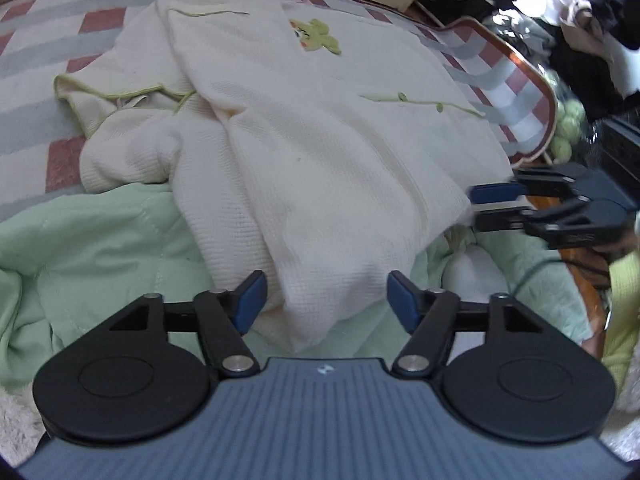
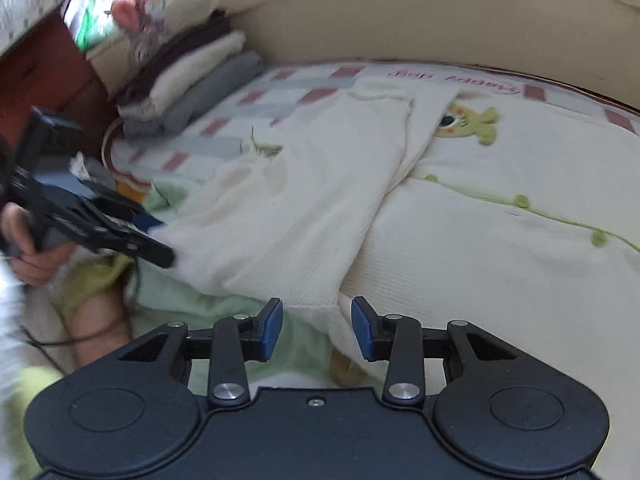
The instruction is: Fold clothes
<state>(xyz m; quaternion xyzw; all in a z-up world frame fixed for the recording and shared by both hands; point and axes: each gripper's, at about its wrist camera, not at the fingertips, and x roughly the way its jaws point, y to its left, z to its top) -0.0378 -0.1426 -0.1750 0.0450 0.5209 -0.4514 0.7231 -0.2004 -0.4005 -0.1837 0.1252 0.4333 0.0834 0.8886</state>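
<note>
From my left camera I see the left claw (image 1: 323, 304) spread wide, its blue pads (image 1: 250, 302) on either side of the near corner of the cream garment (image 1: 320, 152), with nothing pinched between them. The garment lies on the bed (image 1: 48, 52), partly folded, one panel laid over the other, a green frog patch (image 1: 318, 36) near its far end and thin green vine stitching (image 1: 424, 102) along the right side. Its near end hangs over a pale green quilt (image 1: 92, 252) bunched at the bed's near edge. A rumpled sleeve or flap with green trim (image 1: 116, 96) spreads out toward the left edge of the bed.

The right claw (image 2: 316, 330) is open too, a clear gap between its pads (image 2: 270, 330), hovering at the near hem of the garment (image 2: 460, 240) without gripping it. In my right view the left tool comes in from the left, held in a hand (image 2: 32, 256), its tips at the garment's left corner; motion blur keeps me from telling whether they touch the cloth.

A stack of folded clothes (image 2: 188, 88) sits at the far left corner of the bed, by the cream wall (image 2: 400, 28).
</note>
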